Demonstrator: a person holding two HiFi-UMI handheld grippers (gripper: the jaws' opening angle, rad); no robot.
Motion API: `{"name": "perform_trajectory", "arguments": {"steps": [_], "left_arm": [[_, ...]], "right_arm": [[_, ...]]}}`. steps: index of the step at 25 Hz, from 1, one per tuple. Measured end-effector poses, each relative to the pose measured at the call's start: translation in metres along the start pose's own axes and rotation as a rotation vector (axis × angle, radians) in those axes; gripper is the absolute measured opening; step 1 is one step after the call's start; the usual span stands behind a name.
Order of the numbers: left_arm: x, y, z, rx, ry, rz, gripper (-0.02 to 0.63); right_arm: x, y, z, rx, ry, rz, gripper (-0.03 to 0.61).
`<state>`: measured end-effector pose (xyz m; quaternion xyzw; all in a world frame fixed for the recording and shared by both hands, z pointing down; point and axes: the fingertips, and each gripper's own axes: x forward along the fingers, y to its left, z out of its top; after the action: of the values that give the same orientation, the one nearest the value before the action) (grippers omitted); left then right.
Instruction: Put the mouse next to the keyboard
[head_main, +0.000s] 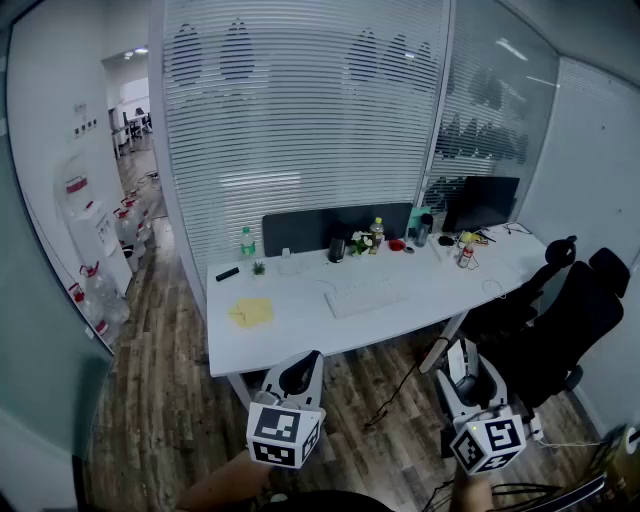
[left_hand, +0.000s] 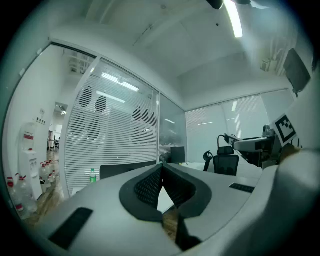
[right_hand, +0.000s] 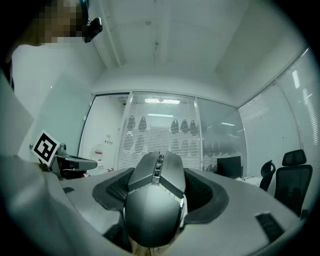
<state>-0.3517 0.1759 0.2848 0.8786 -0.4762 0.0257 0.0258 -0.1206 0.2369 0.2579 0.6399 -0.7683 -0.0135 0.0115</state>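
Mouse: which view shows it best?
Right gripper view: the mouse fills the centre, gripped between the jaws, with its buttons and wheel clear. Head view shows only a dark patch inside the right gripper. Left gripper view does not show it.

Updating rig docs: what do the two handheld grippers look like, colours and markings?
Both alike: left gripper and right gripper have light grey moulded shells with two broad jaws, lined with dark ribbed pads. Each carries a white cube with black square markers at its rear. No sleeve shows at the wrists.
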Motion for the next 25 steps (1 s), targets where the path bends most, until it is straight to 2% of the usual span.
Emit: {"name": "perform_trajectory", "arguments": {"steps": [16,25], "left_arm": [[0.005,-0.014,-0.001,0.031,-0.015,0.028,0.029],[0.024,-0.054,0.000,0.022,-0.005,0.003,0.029]], "right_arm": [[0.000,-0.010,-0.003,0.055,0.002,0.030,0.304],[-0.017,-0.037,-0.002,0.055,-0.010,0.039,0.304]]}}
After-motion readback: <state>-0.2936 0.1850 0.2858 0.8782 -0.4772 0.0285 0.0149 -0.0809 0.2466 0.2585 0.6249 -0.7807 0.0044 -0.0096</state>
